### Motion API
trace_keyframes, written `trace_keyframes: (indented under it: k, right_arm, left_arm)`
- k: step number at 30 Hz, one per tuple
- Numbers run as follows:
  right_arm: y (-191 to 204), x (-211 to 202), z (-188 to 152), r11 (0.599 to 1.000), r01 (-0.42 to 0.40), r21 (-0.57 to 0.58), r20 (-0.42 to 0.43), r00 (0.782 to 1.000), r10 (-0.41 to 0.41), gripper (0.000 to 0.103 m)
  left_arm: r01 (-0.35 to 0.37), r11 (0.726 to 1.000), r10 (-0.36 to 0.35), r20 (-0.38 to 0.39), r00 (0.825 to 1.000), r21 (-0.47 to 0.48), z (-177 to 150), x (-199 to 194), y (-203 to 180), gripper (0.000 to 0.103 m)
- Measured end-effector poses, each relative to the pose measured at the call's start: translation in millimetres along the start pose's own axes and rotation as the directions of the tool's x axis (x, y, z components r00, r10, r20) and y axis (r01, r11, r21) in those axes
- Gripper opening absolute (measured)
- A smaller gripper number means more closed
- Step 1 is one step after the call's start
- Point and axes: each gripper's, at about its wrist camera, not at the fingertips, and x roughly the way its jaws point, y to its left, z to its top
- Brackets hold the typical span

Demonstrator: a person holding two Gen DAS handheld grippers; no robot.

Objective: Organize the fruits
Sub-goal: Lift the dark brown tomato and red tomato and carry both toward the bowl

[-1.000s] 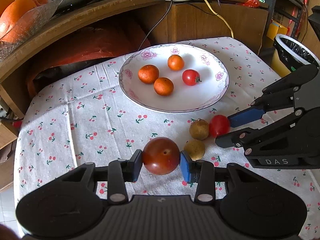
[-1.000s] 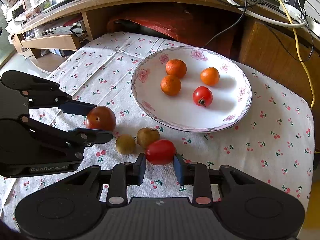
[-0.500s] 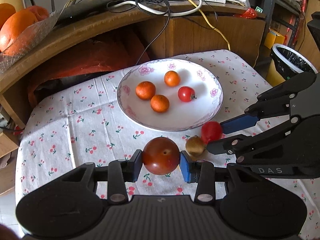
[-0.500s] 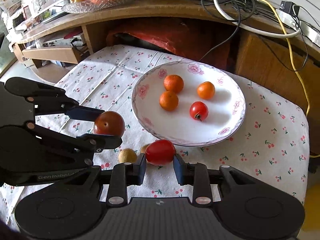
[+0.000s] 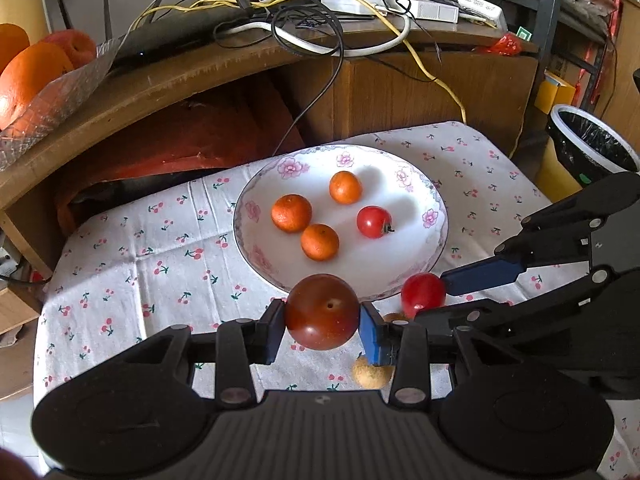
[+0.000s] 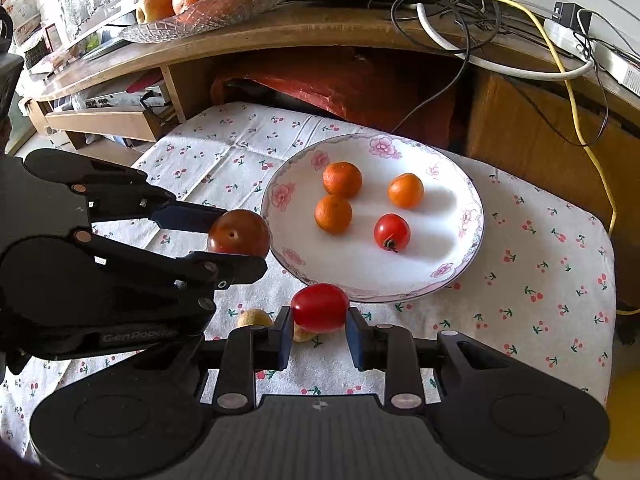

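A dark brownish-red tomato (image 5: 322,312) is hanging pinched between the left gripper's (image 5: 322,320) fingers, just off the plate's (image 5: 434,240) near rim. A smaller bright red tomato (image 6: 319,307) is sitting clamped in the right gripper (image 6: 318,330), also at that rim. Three small oranges (image 5: 291,213) and a red cherry tomato (image 5: 374,221) are lying apart on the white flowered plate. Two tan round fruits (image 5: 372,376) are resting on the desk below.

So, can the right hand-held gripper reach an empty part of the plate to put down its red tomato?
Probably yes. The right hand-held gripper holds the red tomato just at the plate's near rim, and the near part of the plate looks bare.
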Motion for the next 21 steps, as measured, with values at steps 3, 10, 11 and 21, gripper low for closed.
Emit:
trace_keyframes:
  k: [3, 10, 11, 21]
  right_arm:
    - [0.8, -1.3, 1.7, 1.000, 0.003, 0.001, 0.009, 1.000, -0.003, 0.023]
    - [-3.5, -3.4, 4.7, 1.000, 0.014, 0.009, 0.031, 0.999, -0.014, 0.023]
    - [-3.7, -3.6, 4.9, 1.000, 0.015, 0.009, 0.033, 0.999, -0.015, 0.023]
    - [-5.0, -6.3, 9.8, 1.000, 0.026, 0.010, 0.060, 0.998, -0.027, 0.020]
  left_arm:
    - [-0.006, 1.000, 0.006, 0.001, 1.000, -0.003, 1.7, 0.4, 0.6, 0.047]
    - [-0.009, 1.000, 0.009, 0.012, 1.000, -0.017, 8.8, 1.9, 1.1, 0.047]
    - [-0.011, 1.000, 0.011, 0.012, 1.000, -0.018, 9.5, 2.9, 1.1, 0.047]
    - [-0.017, 0.999, 0.018, 0.018, 1.000, -0.050, 16.7, 9.0, 2.7, 0.047]
